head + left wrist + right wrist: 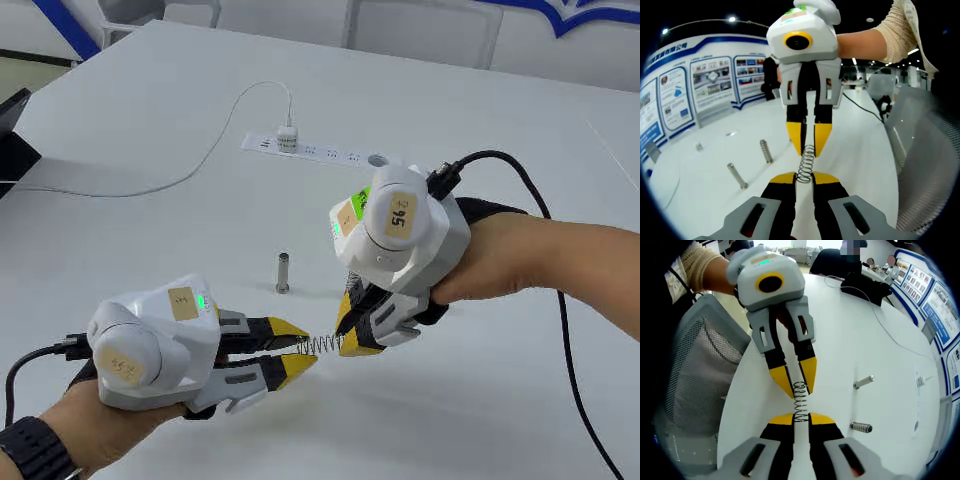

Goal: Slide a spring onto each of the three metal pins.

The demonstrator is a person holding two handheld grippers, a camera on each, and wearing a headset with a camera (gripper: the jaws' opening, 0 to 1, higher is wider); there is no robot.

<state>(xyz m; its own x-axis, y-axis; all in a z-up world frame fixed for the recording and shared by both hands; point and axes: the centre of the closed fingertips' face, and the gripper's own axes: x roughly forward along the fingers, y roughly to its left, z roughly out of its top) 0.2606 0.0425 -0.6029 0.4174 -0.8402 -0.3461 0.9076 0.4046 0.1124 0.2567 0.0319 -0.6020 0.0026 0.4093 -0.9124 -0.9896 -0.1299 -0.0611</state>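
Left gripper [804, 179] first: its yellow-tipped black jaws are drawn in narrow, pinching one end of the spring [322, 345]. Facing it nose to nose is the right gripper [801, 419], jaws just as tight on the other end. So the spring hangs in the air between the two pairs of tips, clear of the table, a thin, bright wire coil with open turns, stretched straight.

Both grippers have glossy white, rounded plastic shells over grey slotted fingers, each with a small green light. In the head view a tan sticker [398, 215] on the right gripper reads "295"; the stickers on the left gripper are too faint to read.

In the left gripper view, out at 10 o'clock from the spring, a coil-covered pin [766, 151] stands on the table, and at 8 o'clock a bare pin [737, 176], a smooth steel cylinder. They stand near each other.

The table [150, 130] is matte white. In the head view, at 12 o'clock, a white power strip [320, 152] lies flat, and a thin white cable [200, 165] curls away toward 9. A grey mesh chair [700, 370] sits at the table's edge. The wall posters carry writing too small to read.
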